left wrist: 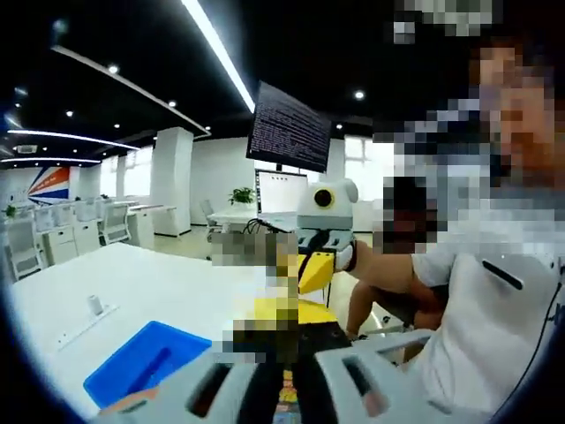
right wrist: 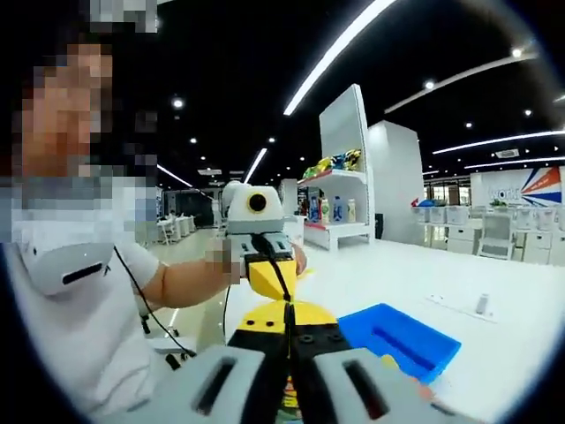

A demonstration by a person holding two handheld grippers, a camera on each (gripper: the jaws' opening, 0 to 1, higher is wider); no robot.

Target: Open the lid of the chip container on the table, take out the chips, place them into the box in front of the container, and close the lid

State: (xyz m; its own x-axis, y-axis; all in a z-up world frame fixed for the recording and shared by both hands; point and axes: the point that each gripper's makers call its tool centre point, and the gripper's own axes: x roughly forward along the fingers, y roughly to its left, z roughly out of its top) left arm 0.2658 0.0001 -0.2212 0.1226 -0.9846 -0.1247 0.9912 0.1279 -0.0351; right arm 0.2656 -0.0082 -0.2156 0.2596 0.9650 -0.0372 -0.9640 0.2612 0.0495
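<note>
Holding now: left gripper [left wrist: 287,375] and right gripper [right wrist: 290,369] nose to nose, just beside the blue box [left wrist: 146,358] and above its near end
Left claw: jaws pulled together, looks pinched on a thin printed strip [left wrist: 287,402] poking up between them
Right claw: same deal, jaws together on what looks like that same strip, yellow tips of the other gripper meeting it head on
Chip container: can't pick out the tub or its lid for sure; going by the task, should sit just behind the blue box
Chips: guessing the printed strip is a chip packet, too little of it visible to swear to it
Blue box: open top, flat on the white table [left wrist: 132,283], looks bare inside from the right gripper view
Also near the box: small socket block [left wrist: 94,306] on the table beyond it, well apart
How it'll handle: light, crinkly, slippery film if it's a packet; contents crush easily, so no hard squeeze
Where to grab: the flat sealed edge, not the puffy middle
Watch out for: two grippers tugging one thin edge, easy to tear or let slip
Progress guess: mid-transfer, lid closing not yet done
</note>
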